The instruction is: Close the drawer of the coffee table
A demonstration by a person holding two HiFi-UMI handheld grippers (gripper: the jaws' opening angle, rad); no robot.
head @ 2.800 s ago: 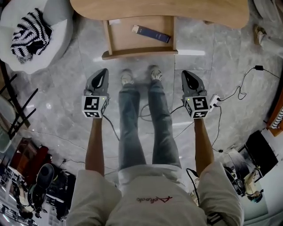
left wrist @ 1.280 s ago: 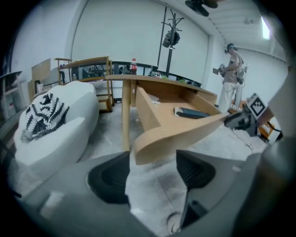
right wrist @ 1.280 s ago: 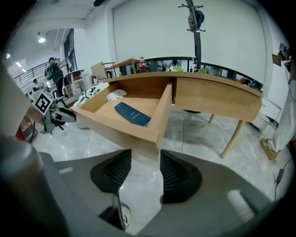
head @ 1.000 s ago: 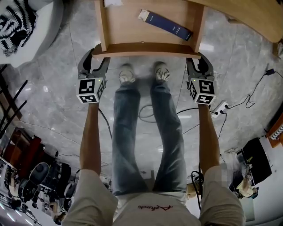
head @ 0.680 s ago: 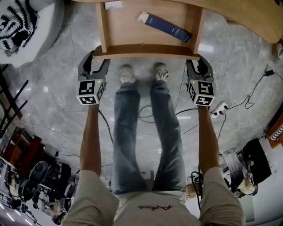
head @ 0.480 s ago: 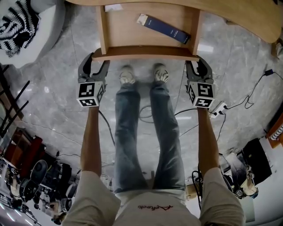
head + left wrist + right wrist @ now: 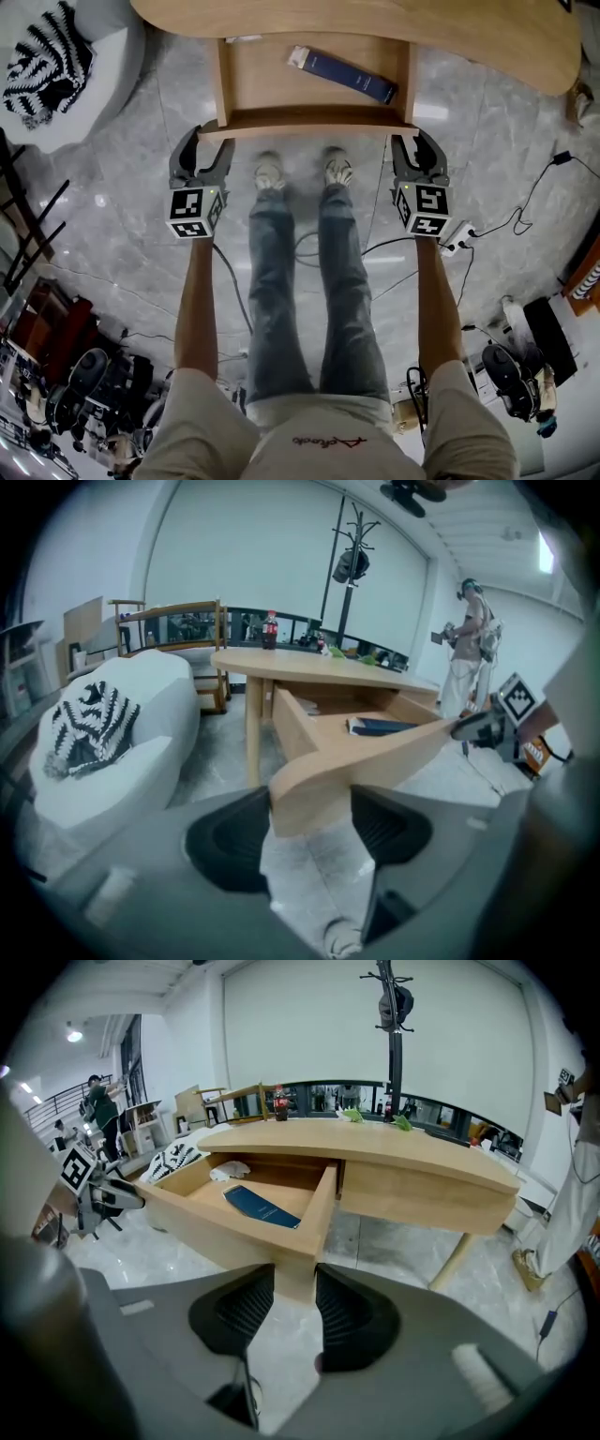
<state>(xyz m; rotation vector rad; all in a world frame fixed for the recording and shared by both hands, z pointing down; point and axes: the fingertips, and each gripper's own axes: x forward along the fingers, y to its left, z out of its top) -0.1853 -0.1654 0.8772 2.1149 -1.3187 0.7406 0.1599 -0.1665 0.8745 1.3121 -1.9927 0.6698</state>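
Note:
The wooden drawer [image 7: 309,120] stands pulled out from under the coffee table top [image 7: 375,23], with a dark blue book [image 7: 342,75] lying in it. My left gripper [image 7: 208,141] is at the left corner of the drawer front. In the left gripper view that corner [image 7: 314,794] fills the gap between the pads of the left gripper [image 7: 309,834]. My right gripper [image 7: 415,141] is at the right corner. In the right gripper view the right gripper [image 7: 295,1309] has both pads against the corner [image 7: 298,1274], and the book [image 7: 262,1207] shows inside.
A white armchair [image 7: 94,84] with a black-and-white striped cloth [image 7: 52,66] stands at the left. My feet [image 7: 272,173] are just in front of the drawer. Cables and a power strip [image 7: 457,234] lie on the marble floor at the right. Another person [image 7: 469,639] stands beyond the table.
Since the earliest frame both grippers have moved forward from in front of the drawer to its two front corners. Over the last second they stay on those corners.

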